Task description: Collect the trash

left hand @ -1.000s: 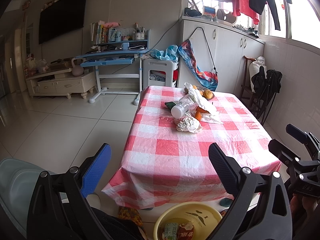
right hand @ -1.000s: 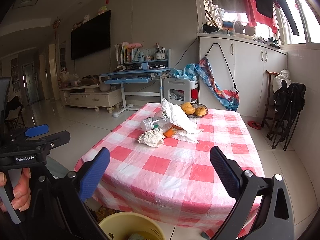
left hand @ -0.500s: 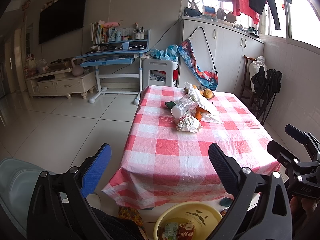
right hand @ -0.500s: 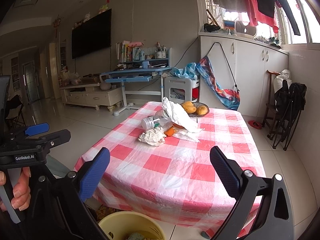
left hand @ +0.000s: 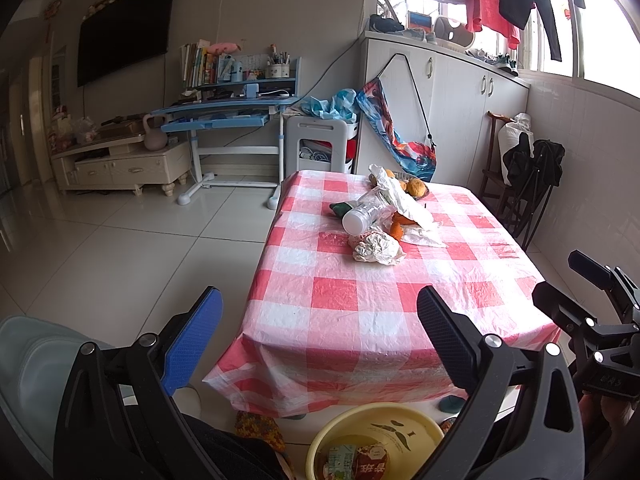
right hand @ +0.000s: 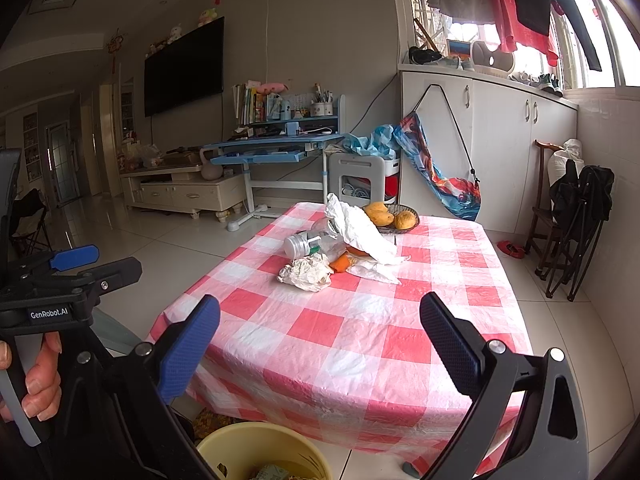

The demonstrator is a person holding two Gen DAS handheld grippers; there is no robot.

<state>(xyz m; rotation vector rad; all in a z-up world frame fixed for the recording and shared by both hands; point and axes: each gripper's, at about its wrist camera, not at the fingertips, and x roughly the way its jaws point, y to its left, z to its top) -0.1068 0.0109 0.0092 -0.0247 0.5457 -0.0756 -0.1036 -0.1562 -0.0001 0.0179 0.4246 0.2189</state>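
A pile of trash sits mid-table on the red-checked cloth: a crumpled paper wad, an empty clear plastic bottle on its side, a white plastic bag and orange peel. A yellow bin with wrappers inside stands on the floor below the near table edge. My left gripper is open and empty, short of the table. My right gripper is open and empty over the near table edge.
A bowl of mangoes stands at the far end of the table. A folded chair leans by the right wall. A blue desk and white stool stand beyond. A grey seat is at lower left.
Both views have shifted only slightly; the right gripper seen in the left view drifted a little lower. Both grippers stay open and empty.
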